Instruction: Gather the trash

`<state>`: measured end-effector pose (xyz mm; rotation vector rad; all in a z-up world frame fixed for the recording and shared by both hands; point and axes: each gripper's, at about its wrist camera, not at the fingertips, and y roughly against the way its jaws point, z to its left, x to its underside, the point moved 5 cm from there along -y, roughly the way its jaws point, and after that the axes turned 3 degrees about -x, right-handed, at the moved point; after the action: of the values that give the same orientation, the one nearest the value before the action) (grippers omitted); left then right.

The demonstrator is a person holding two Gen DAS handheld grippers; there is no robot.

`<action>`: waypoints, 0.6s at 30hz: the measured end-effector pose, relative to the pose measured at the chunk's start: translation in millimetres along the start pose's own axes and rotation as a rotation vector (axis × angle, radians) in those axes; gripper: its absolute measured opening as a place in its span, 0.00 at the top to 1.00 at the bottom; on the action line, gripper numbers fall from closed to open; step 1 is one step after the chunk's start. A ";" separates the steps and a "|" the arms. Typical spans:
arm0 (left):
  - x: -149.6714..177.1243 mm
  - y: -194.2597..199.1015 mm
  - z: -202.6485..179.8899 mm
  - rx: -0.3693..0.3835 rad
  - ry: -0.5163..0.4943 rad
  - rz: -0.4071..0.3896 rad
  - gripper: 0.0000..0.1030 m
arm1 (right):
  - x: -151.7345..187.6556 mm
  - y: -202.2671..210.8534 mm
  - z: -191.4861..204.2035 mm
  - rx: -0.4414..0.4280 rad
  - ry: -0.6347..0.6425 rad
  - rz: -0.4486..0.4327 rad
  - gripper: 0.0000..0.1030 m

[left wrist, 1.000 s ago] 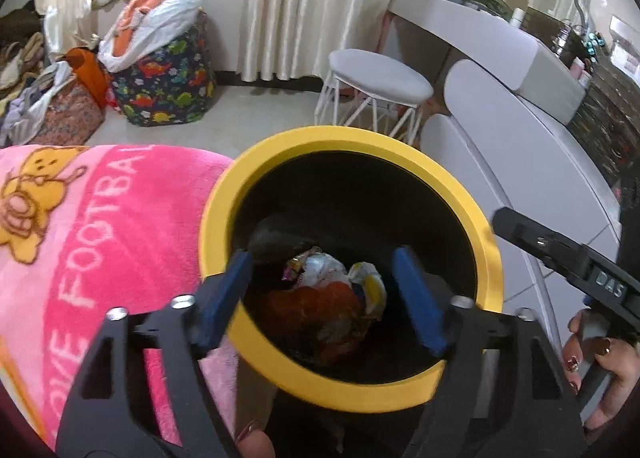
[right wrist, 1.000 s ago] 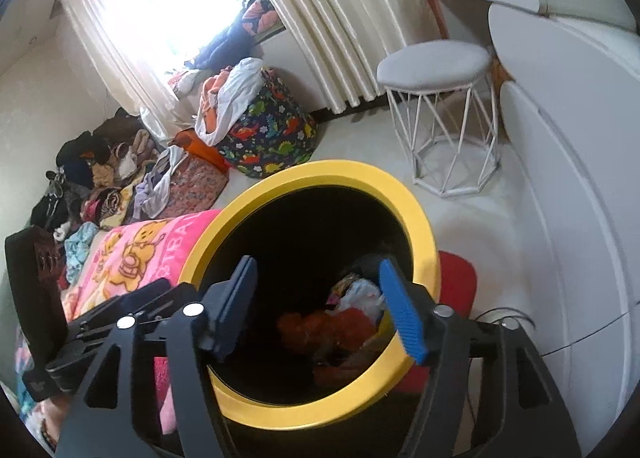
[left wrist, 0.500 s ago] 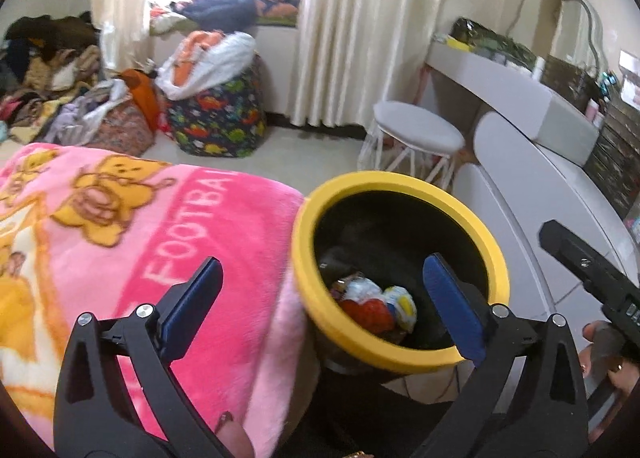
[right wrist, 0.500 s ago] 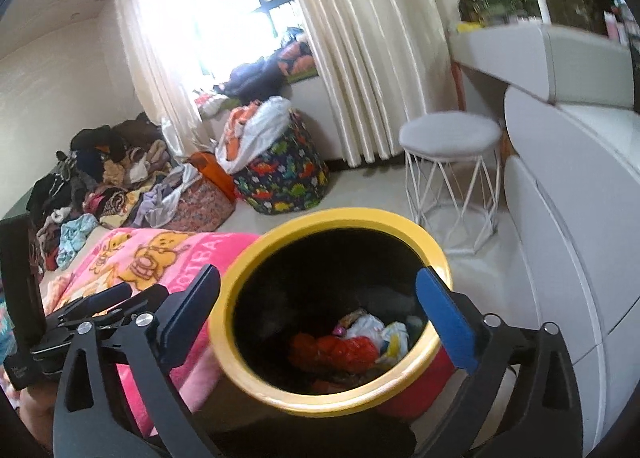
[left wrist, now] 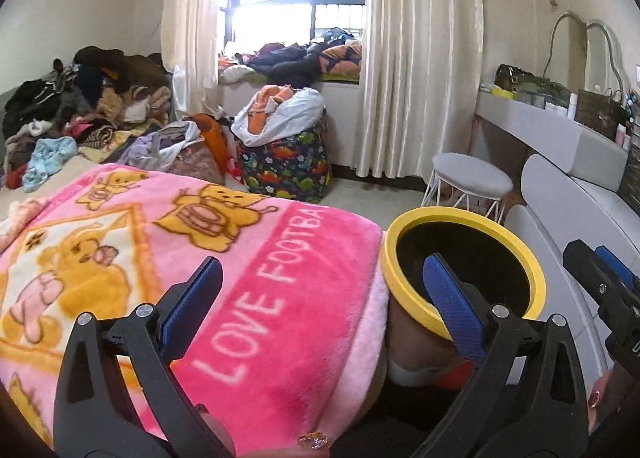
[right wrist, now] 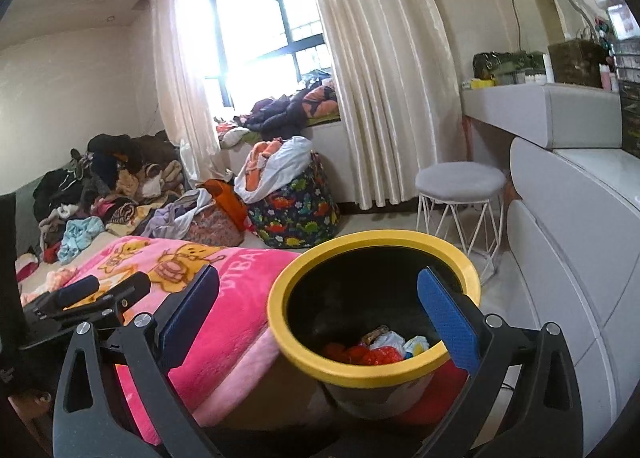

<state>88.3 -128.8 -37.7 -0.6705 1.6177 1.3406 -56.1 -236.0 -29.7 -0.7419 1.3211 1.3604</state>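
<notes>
Left gripper point(left wrist: 322, 284): fingers spread wide after just opening, nothing between them, poised above the pink blanket point(left wrist: 192, 258). Right gripper point(right wrist: 320, 298): fingers likewise just opened to full spread and empty, framing the yellow-rimmed bin point(right wrist: 372, 372). The bin stands against the blanket's edge, at 4 o'clock in the left wrist view. Crumpled trash point(right wrist: 378, 348), red and white wrappers, lies at the bin's bottom. A round stool point(right wrist: 460, 182) stands beyond, at 2 o'clock.

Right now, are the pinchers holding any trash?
No. The left gripper and right gripper are both open and empty; the trash lies in the bin.
</notes>
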 end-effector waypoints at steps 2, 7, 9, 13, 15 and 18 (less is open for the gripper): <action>2.4 4.8 7.9 -0.013 0.013 -0.008 0.10 | 2.4 4.7 5.2 -0.012 0.013 -0.011 0.06; 8.5 9.9 20.6 -0.022 0.039 -0.006 0.10 | 4.7 4.5 11.6 -0.014 0.037 -0.005 0.06; 9.1 11.3 23.0 -0.030 0.040 -0.012 0.10 | 5.1 3.8 11.5 -0.013 0.031 -0.003 0.06; 9.6 13.2 25.9 -0.030 0.051 -0.019 0.10 | 5.0 6.2 11.8 -0.011 0.023 -0.018 0.06; 8.8 14.4 27.3 -0.032 0.053 -0.028 0.10 | 5.3 8.3 14.9 -0.011 0.031 -0.029 0.06; 7.7 15.5 28.1 -0.031 0.058 -0.032 0.10 | 5.5 10.2 19.3 -0.016 0.044 -0.041 0.06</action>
<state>80.1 -96.8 -37.4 -0.7570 1.6278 1.3368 -62.8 -214.6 -28.0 -0.8100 1.3242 1.3295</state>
